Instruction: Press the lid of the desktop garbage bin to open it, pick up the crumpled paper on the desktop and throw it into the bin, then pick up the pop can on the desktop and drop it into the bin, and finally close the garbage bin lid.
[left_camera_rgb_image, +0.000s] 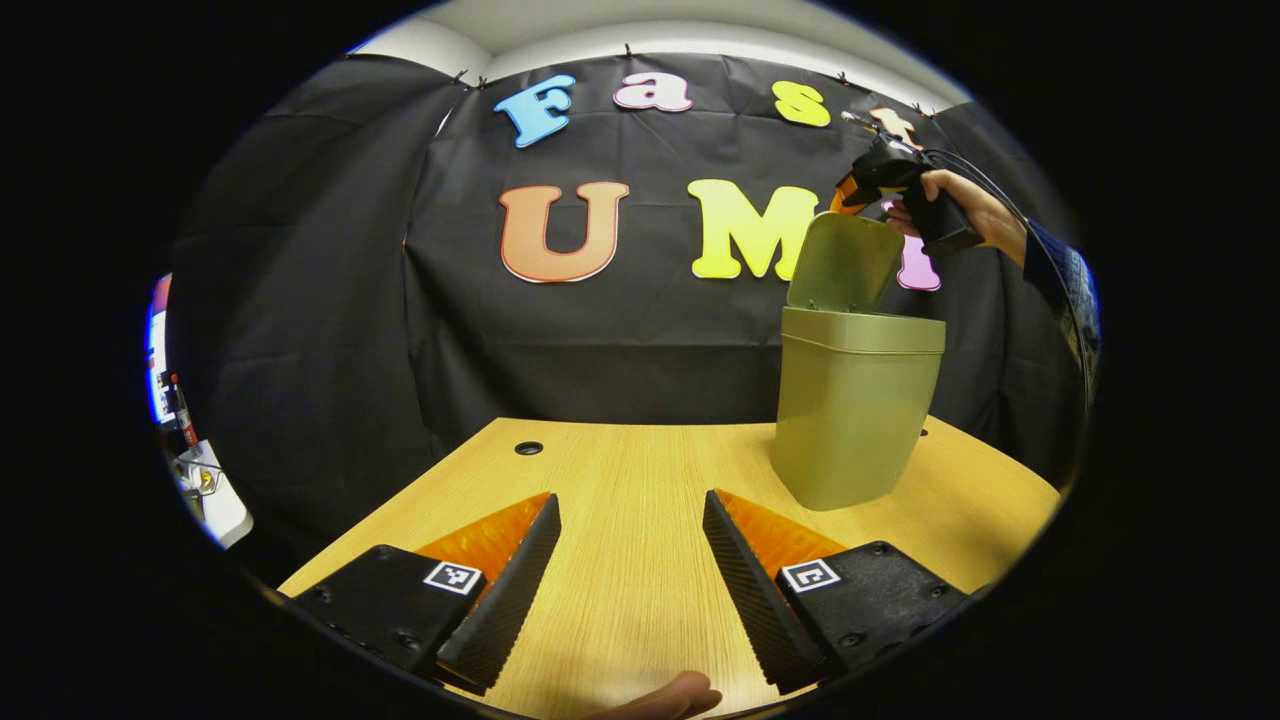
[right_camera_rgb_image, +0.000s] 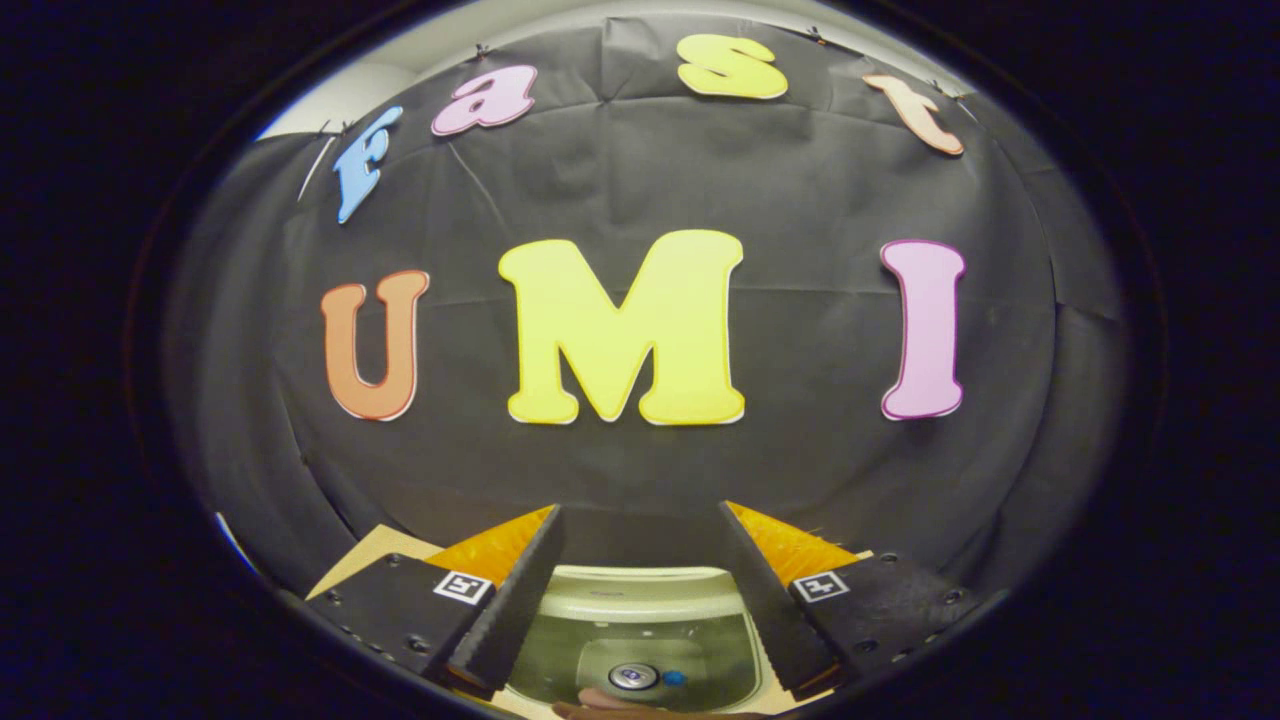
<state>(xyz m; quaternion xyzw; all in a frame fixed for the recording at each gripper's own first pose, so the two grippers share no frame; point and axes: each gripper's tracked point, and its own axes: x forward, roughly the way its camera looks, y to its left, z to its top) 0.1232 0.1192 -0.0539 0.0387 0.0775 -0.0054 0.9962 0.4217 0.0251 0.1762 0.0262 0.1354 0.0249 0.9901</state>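
While the pop can (right_camera_rgb_image: 634, 676) is lying inside the bin (left_camera_rgb_image: 855, 420), both grippers (left_camera_rgb_image: 630, 590) (right_camera_rgb_image: 640, 600) are gaping empty; thin hinged lid (left_camera_rgb_image: 845, 262) is wanting a light press.

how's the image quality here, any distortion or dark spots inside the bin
Left gripper view: fisheye bends the table edges; the bin is evenly lit and sharp, its lid raised. Right gripper view: the right gripper hangs over the bin's opening; the inside is dim, and a can top glints there.
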